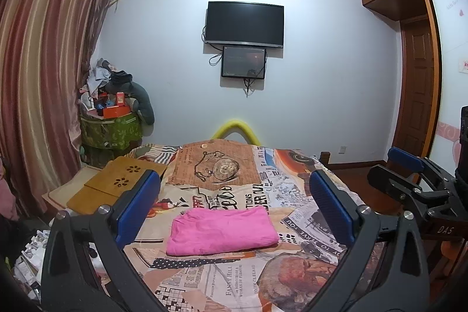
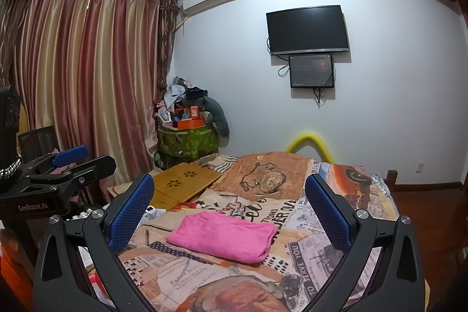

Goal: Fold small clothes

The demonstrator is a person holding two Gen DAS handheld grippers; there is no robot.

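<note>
A pink garment (image 1: pixel 220 231) lies folded into a flat rectangle on the patterned bedspread (image 1: pixel 228 282); it also shows in the right wrist view (image 2: pixel 223 234). My left gripper (image 1: pixel 234 183) is open and empty, held above and in front of the garment. My right gripper (image 2: pixel 229 189) is open and empty, also held above the bed short of the garment. The right gripper shows at the right edge of the left wrist view (image 1: pixel 409 168), and the left gripper at the left edge of the right wrist view (image 2: pixel 76 160).
A wooden lap tray (image 1: pixel 117 184) lies at the bed's far left. A green bin piled with clutter (image 1: pixel 111 130) stands by the striped curtain (image 1: pixel 38 78). A TV (image 1: pixel 244 24) hangs on the far wall. A yellow foam tube (image 1: pixel 234 129) arches past the bed's end.
</note>
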